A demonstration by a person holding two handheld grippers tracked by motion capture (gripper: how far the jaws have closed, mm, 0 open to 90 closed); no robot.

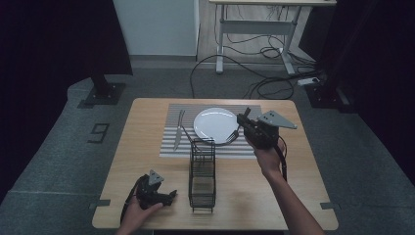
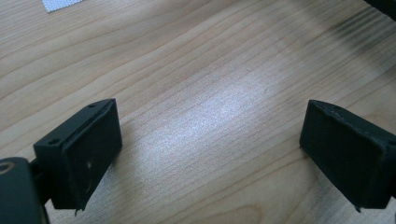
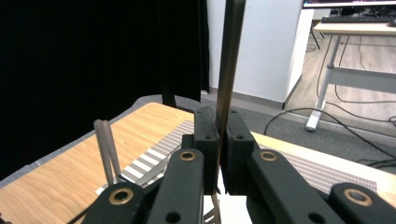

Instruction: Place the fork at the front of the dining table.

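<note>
Left claw [image 1: 164, 197] rests apart near the desk's [image 1: 147, 117] near-left edge, while the right claw [image 1: 243, 120], clamped on a fork [image 1: 231, 138] over the plate's [image 1: 214, 123] right rim, could snag the wire caddy [image 1: 202, 176] if swung carelessly.

A lab: black curtains [image 1: 44, 44], floor cables [image 1: 254, 73], metal-framed desk [image 1: 259, 24]

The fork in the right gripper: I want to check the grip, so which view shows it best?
The right gripper view: the fork stands clamped between the right gripper's shut jaws, handle rising up. The high view shows the fork small, hanging over the plate's edge. The left gripper view shows bare table.
</note>
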